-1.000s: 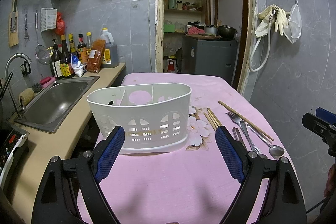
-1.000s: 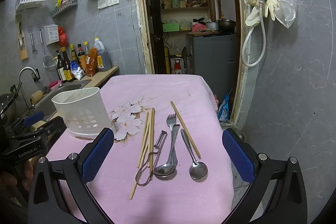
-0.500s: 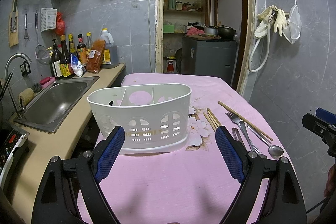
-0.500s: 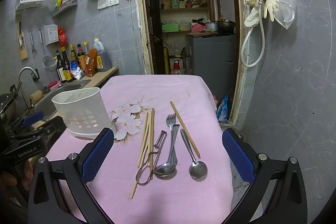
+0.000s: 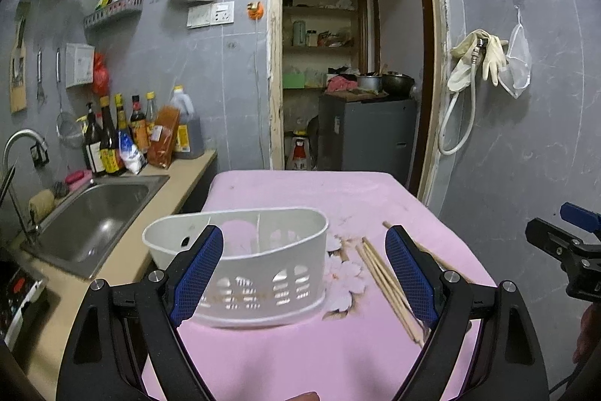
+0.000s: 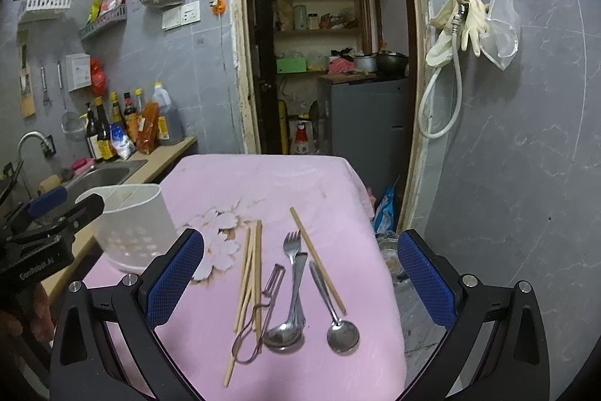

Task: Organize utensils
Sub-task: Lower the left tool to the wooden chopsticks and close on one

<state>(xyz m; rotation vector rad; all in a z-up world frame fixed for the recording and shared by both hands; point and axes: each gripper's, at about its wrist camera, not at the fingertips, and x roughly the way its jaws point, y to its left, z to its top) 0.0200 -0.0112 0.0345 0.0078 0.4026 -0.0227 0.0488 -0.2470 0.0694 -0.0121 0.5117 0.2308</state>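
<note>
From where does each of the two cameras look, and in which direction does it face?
Left wrist: on the left gripper, facing the white caddy; the right gripper shows at the right edge.
Right wrist: on the right gripper, facing the spoons and chopsticks; the left gripper shows at left.
Shared: caddy, chopsticks, pink tablecloth.

The left tongs (image 5: 304, 273) are spread wide, their blue-padded fingers (image 5: 195, 273) level and gripping nothing. The right tongs (image 6: 300, 279) are likewise spread wide with nothing between them. From the right wrist camera, the left tongs sit at nine o'clock; from the left, the right at three o'clock.
</note>
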